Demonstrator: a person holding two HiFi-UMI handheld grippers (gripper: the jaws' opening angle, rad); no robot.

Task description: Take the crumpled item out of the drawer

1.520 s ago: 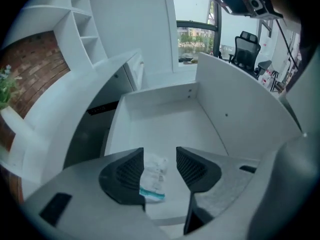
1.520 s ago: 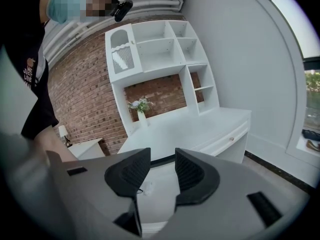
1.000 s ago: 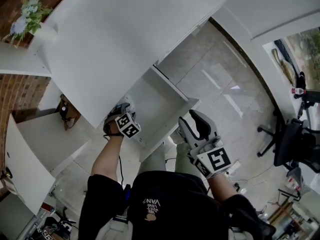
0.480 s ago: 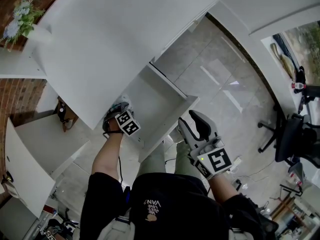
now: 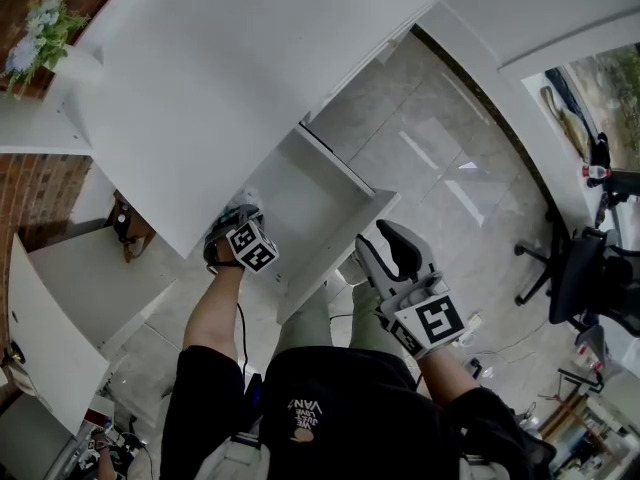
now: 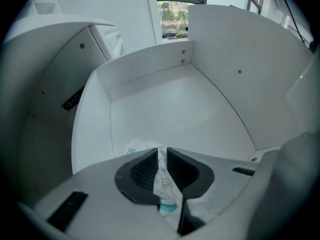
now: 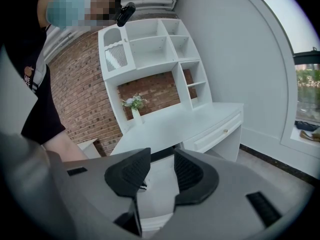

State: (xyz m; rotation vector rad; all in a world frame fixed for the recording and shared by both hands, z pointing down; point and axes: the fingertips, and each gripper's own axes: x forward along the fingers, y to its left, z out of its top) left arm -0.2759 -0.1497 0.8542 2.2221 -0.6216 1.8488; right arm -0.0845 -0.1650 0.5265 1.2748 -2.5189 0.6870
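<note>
The open white drawer (image 5: 325,203) sticks out from under the desk top. My left gripper (image 5: 236,218) reaches into its near left corner. In the left gripper view a crumpled white wrapper with teal print (image 6: 163,183) stands pinched between the dark pads of my left gripper (image 6: 161,159), whose jaws are closing on it; a bit of it shows past the tips. The rest of the drawer floor (image 6: 175,109) is bare. My right gripper (image 5: 380,246) hovers outside the drawer's front corner, open, with nothing between its jaws (image 7: 162,171).
A white desk top (image 5: 250,78) overhangs the drawer. A second white panel or drawer (image 5: 90,283) juts out at the left. A vase of flowers (image 5: 40,33) stands by the brick wall. An office chair (image 5: 590,278) is at the right on the tiled floor.
In the head view my left gripper has edged slightly inside the drawer. The right gripper has stayed almost still.
</note>
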